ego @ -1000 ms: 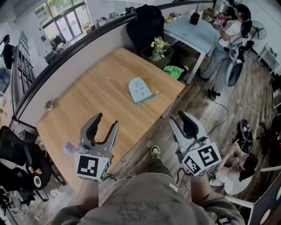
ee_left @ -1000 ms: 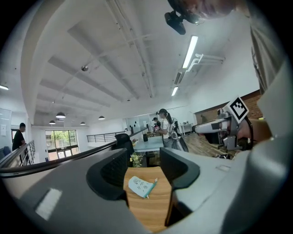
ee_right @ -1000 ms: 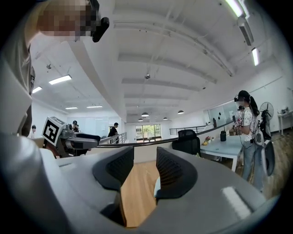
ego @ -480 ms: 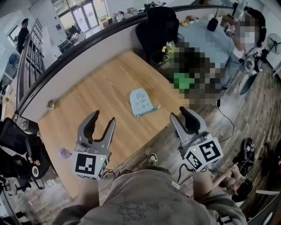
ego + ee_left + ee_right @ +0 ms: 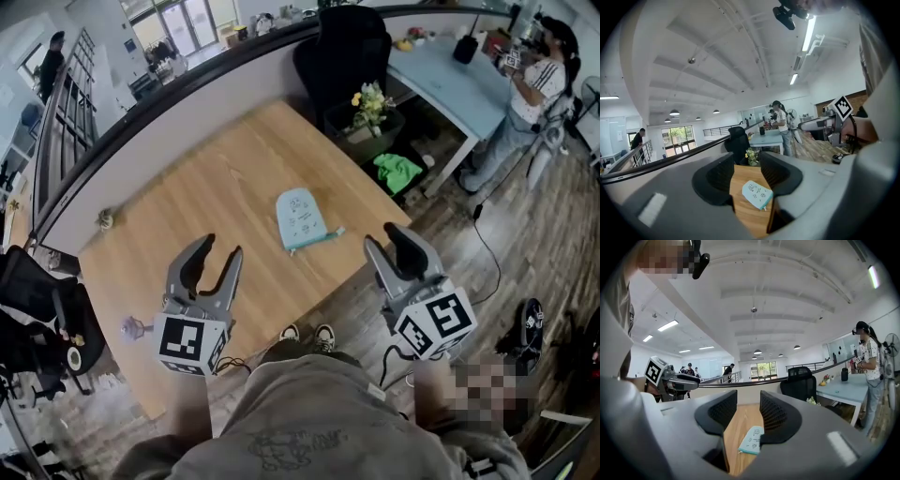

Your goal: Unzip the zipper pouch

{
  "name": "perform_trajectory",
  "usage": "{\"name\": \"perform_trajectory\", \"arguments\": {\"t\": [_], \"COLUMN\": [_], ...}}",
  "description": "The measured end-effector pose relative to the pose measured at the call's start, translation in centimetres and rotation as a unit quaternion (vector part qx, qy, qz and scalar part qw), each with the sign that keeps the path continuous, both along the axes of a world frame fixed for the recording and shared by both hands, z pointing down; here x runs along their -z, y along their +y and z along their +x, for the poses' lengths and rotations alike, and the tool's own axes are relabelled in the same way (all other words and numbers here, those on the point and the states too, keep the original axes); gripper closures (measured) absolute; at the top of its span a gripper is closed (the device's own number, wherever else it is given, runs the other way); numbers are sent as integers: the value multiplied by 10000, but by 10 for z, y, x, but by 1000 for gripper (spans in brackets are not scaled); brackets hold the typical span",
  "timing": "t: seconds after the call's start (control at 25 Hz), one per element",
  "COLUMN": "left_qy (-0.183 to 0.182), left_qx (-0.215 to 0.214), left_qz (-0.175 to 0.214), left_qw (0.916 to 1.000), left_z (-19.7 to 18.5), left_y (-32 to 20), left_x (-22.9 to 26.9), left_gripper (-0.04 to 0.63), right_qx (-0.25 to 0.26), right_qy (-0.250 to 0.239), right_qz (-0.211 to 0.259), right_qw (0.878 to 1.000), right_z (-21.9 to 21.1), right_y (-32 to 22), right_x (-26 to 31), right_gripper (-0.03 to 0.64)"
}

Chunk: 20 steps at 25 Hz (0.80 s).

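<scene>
left tongs (image 5: 218, 248) just narrowing, empty; pouch (image 5: 302, 217) near table (image 5: 211, 183) edge

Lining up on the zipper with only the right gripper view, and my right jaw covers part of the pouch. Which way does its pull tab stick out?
Observer: In the head view the zipper pouch lies flat on the wooden table; a thin tab sticks out at its near corner, toward the side of the right gripper.
Operator: Is the left gripper touching it?
Observer: No. The left gripper is short of the pouch; the left gripper view shows its jaws apart, having just been closing, with nothing between them.
</scene>
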<state>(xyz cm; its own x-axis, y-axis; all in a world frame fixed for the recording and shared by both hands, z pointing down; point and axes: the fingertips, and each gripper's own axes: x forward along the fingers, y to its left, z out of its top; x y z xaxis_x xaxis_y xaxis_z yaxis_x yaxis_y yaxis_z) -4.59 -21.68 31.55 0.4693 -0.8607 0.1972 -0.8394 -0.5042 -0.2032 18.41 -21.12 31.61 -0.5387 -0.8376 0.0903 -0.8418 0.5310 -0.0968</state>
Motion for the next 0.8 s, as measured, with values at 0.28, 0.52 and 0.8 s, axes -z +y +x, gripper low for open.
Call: {"name": "perform_trajectory", "arguments": {"t": [0.28,0.52,0.8], "left_qy": [-165,-516,-830], "left_qx": [-367,-592,-1284], "left_qz": [-278,-631,-1172], "left_qw": [9988,9949,9813], "left_z": [-3,-10,5], "left_y": [-20,-42,-67], "left_x": [-24,-70,-147], "left_gripper": [413,411,411], "right_qx": [2,218,278], "right_qy": [43,132,198], "right_qz": [-299,-557,-1092], "right_qw": [9995,9981,9934], "right_z": [-23,-52,-74], "right_y": [-12,-18,-26], "right_x": [-19,-40,-97], "right_gripper": [456,456,456]}}
